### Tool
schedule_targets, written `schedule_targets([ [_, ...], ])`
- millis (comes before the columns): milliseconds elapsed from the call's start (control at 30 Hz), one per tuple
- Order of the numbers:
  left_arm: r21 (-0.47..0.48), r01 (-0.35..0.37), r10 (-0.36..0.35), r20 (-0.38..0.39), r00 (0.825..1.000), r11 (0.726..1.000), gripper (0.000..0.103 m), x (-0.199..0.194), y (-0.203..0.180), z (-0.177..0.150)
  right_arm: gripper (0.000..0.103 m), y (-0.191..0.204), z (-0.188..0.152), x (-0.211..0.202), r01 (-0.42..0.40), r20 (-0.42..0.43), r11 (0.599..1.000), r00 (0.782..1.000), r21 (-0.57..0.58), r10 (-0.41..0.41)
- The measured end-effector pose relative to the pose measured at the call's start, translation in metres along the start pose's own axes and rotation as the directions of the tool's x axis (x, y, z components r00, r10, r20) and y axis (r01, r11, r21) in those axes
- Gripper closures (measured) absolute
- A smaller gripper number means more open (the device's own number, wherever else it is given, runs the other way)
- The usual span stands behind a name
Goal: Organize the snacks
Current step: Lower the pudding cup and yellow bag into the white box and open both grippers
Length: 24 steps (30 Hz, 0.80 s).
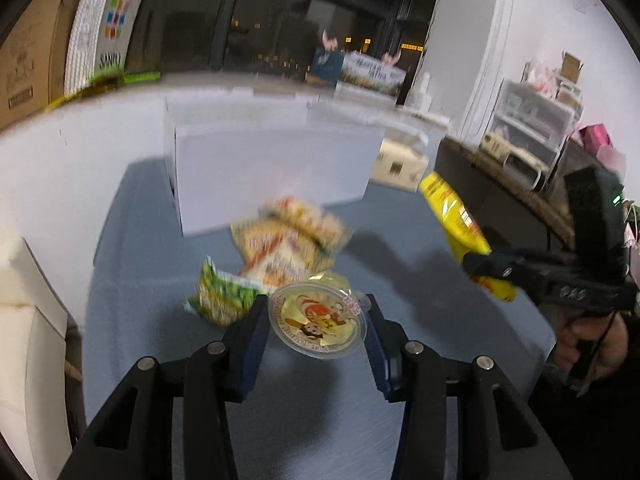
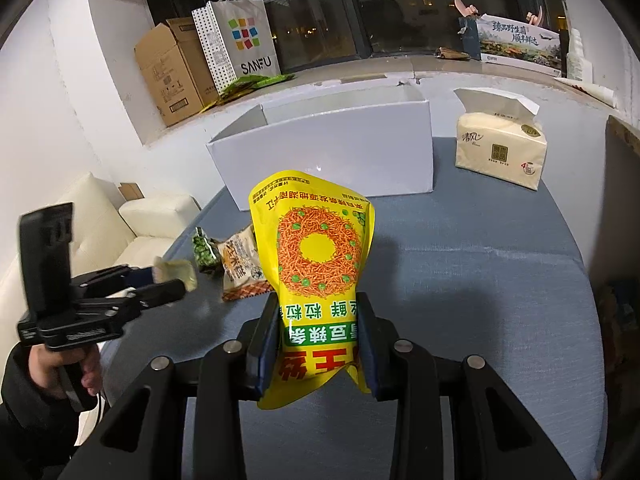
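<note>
My left gripper point(image 1: 316, 312) is shut on a round jelly cup point(image 1: 318, 318) with a cartoon lid and holds it above the blue table; it also shows in the right wrist view point(image 2: 176, 272). My right gripper point(image 2: 320, 316) is shut on a yellow snack bag point(image 2: 316, 264), held upright above the table; the bag also shows in the left wrist view point(image 1: 460, 228). A green pea packet point(image 1: 220, 296) and a beige snack packet point(image 1: 288, 244) lie on the table. An open white box point(image 2: 332, 148) stands behind them.
A tissue pack point(image 2: 500, 144) sits at the table's back right. A cardboard box point(image 2: 172, 68) and a SANFU paper bag point(image 2: 240, 40) stand on the window ledge. A cream sofa point(image 2: 120, 220) lies left of the table point(image 2: 480, 280).
</note>
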State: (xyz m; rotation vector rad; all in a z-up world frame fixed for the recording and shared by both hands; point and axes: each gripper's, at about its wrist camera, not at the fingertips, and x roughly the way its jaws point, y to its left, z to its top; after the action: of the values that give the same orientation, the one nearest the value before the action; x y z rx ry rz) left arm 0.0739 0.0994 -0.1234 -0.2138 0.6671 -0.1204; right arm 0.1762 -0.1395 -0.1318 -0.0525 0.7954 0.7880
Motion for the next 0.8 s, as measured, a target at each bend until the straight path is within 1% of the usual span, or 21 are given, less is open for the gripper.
schedule_targets([
  [100,0.004,0.0,0.0,0.058,0.998,1.0,0.054,-0.012,-0.002,0.02,0.065,-0.002,0.006,-0.004,-0.012,0.019,1.0,1.0,0.01,0.012],
  [233,0.004,-0.005,0.004,0.129,0.992,1.0,0.054,-0.02,0.001,0.057,0.065,-0.007,0.028,-0.01,-0.032,0.054,0.999,0.998,0.018,0.031],
  [333,0.017,-0.017,0.013,0.18,0.984,1.0,0.054,-0.017,0.006,0.094,0.065,-0.008,0.053,-0.015,-0.046,0.084,0.999,0.995,0.005,0.045],
  [400,0.012,-0.022,0.019,0.202,0.979,1.0,0.054,-0.008,0.013,0.123,0.065,-0.009,0.079,-0.017,-0.051,0.109,0.999,0.993,-0.003,0.051],
  [433,0.014,-0.032,0.029,0.208,0.978,0.999,0.054,-0.004,0.015,0.133,0.065,-0.01,0.092,-0.017,-0.049,0.119,0.999,0.992,-0.007,0.05],
  [467,0.018,-0.047,0.042,0.208,0.977,0.999,0.054,0.006,0.019,0.148,0.065,-0.009,0.11,-0.016,-0.049,0.13,0.999,0.99,-0.015,0.05],
  [500,0.014,-0.054,0.05,0.205,0.978,0.998,0.054,0.012,0.023,0.158,0.065,-0.01,0.12,-0.014,-0.049,0.135,0.999,0.989,-0.019,0.051],
  [567,-0.008,-0.055,0.055,0.195,0.979,0.998,0.054,0.029,0.034,0.176,0.065,-0.012,0.148,-0.002,-0.051,0.134,0.999,0.99,-0.016,0.052],
  [600,-0.019,-0.058,0.06,0.182,0.981,0.998,0.054,0.039,0.039,0.184,0.065,-0.015,0.165,0.008,-0.053,0.127,0.999,0.991,-0.001,0.052],
  [633,-0.027,-0.067,0.071,0.163,0.984,0.997,0.054,0.05,0.044,0.192,0.065,-0.018,0.173,0.014,-0.053,0.121,0.999,0.991,0.009,0.051],
  [733,-0.011,-0.101,0.102,0.124,0.987,0.995,0.054,0.074,0.049,0.204,0.065,-0.025,0.201,0.038,-0.033,0.095,0.999,0.995,0.026,0.03],
  [800,-0.014,-0.103,0.104,0.115,0.988,0.995,0.054,0.083,0.052,0.206,0.065,-0.027,0.214,0.059,-0.003,0.064,1.0,0.998,0.015,0.002],
])
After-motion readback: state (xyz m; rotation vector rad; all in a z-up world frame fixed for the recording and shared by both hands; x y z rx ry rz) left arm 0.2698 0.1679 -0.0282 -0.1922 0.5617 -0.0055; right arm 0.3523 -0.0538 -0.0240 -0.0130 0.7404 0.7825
